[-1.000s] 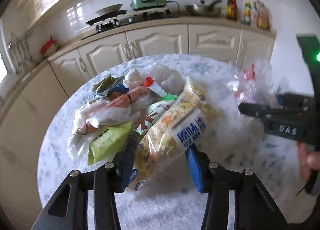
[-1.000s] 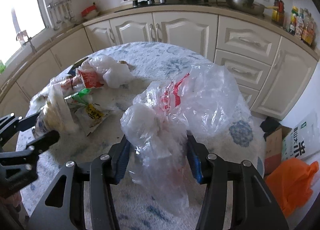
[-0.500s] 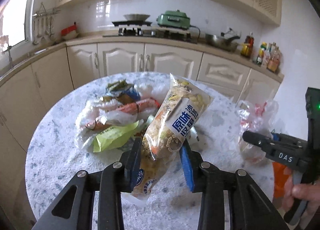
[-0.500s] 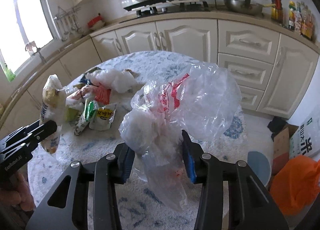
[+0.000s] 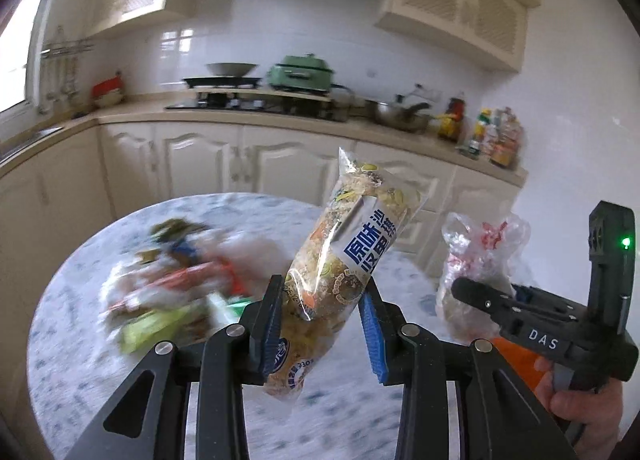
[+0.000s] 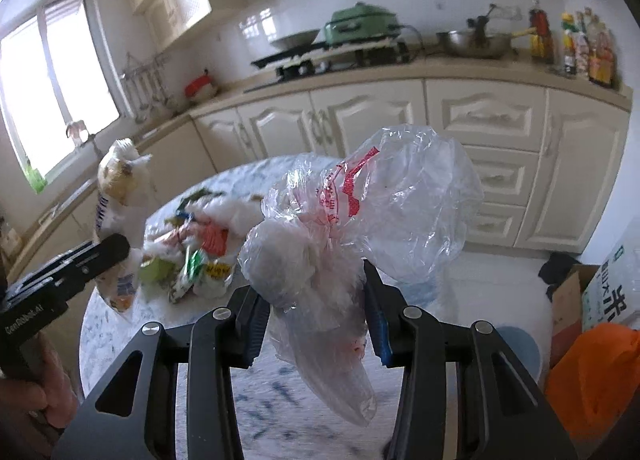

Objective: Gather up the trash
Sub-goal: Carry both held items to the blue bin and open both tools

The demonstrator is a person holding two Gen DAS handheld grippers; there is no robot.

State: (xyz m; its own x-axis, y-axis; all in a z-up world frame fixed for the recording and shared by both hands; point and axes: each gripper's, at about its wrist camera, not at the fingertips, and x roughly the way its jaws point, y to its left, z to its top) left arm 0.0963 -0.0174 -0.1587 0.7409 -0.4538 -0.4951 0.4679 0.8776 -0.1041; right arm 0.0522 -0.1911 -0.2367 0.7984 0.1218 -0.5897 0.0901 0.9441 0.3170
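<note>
My left gripper (image 5: 322, 302) is shut on a long clear snack packet (image 5: 344, 256) with a blue-and-white label, held tilted above the round marble table (image 5: 72, 344). My right gripper (image 6: 312, 296) is shut on a crumpled clear plastic bag (image 6: 384, 203) with red print, lifted over the table's right side. Each view shows the other hand's load: the plastic bag (image 5: 480, 256) at the right in the left wrist view, the snack packet (image 6: 116, 195) at the left in the right wrist view. A heap of wrappers and bags (image 5: 176, 292) (image 6: 200, 244) lies on the table.
Cream kitchen cabinets (image 6: 480, 127) and a worktop with a stove, a green cooker (image 5: 300, 75), a pan and bottles run behind the table. On the floor at the right sit an orange bag (image 6: 592, 372), a cardboard box (image 6: 568, 300) and a white sack.
Both grippers rose off the table with their loads and tipped upward, so more wall and cupboards show. The snack packet left the heap; the jaws of both grippers narrowed on what they hold.
</note>
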